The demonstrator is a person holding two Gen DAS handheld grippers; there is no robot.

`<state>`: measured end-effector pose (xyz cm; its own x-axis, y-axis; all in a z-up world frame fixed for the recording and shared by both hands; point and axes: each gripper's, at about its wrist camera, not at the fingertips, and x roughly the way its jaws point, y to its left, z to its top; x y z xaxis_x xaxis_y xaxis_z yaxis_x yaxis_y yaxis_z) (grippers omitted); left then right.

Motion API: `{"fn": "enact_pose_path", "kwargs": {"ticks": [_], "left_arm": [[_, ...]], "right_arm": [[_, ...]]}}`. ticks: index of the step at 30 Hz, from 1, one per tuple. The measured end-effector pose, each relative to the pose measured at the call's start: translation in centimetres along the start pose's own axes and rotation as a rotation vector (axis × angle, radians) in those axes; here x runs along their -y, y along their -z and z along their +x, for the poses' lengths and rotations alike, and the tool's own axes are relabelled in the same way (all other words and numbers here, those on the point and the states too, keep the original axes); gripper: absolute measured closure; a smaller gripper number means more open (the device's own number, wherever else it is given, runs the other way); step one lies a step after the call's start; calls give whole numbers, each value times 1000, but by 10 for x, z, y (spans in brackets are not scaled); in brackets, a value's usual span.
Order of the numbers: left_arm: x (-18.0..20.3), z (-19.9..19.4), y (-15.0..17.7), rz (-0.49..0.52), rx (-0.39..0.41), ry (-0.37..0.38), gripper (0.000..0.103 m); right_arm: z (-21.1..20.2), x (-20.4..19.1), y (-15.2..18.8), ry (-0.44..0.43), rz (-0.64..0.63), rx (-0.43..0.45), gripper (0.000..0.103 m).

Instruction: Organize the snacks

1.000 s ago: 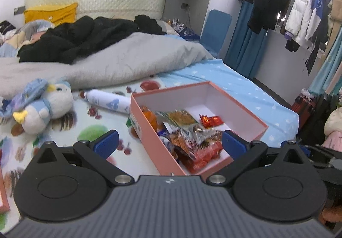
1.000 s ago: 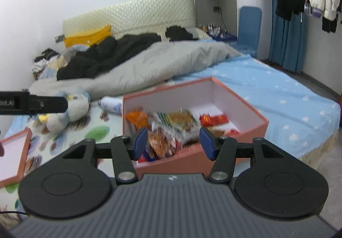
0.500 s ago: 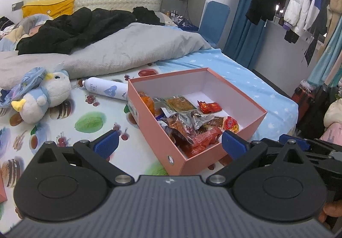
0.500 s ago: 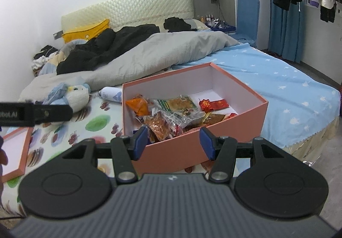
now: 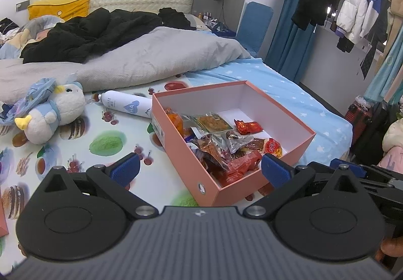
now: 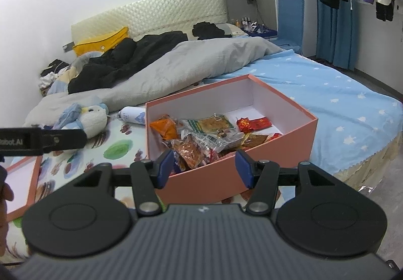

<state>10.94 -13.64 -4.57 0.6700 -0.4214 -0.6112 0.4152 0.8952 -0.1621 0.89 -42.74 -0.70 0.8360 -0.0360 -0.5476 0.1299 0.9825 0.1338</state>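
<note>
Two handheld grippers hover side by side above the foot of a bed point(image 5: 289, 83), both aimed down at an open salmon-pink box point(image 6: 226, 179). The bed, largest thing ahead, carries a fruit-print sheet under the tongs, a blue starred sheet to their right and a rumpled grey duvet point(image 5: 151, 58) far beyond them; a rack of hanging coats point(image 5: 352, 8) fills the room's upper right. The box sits just past both sets of tips, likely kept open so packets can be sorted inside. The snacks point(image 6: 201, 136), a heap of crinkly wrapped packets, crowd its nearer, left half, leaving the far right corner bare. Beyond the box's left wall lie a white bottle point(image 5: 126, 105) and a plush bird point(image 5: 55, 114). The left gripper point(image 5: 200, 169) is spread wide, empty. The right gripper point(image 6: 205, 166) has just been opening and is moderately parted, nothing between its pads, probably readying for a packet.
</note>
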Motion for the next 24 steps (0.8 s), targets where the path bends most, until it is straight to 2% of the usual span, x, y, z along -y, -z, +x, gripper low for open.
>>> {"fn": "enact_pose_path", "kwargs": {"ticks": [6,7,9,10,24], "left_arm": [[2,0,-2,1,7,-4,0],[2,0,-2,0,5,-3,0],[2,0,-3,-7,2,0,0],[2,0,-3,-9,1,1,0],[3,0,-3,-7,-4,-13,0]], "right_arm": [[-1,2,-1,-4,10,11,38],[0,3,-2,-9,12,8,35],[1,3,-2,-5,16,11,2],[0,5,-2,-2,22,19,0],[1,10,-4,-2,43,23,0]]}}
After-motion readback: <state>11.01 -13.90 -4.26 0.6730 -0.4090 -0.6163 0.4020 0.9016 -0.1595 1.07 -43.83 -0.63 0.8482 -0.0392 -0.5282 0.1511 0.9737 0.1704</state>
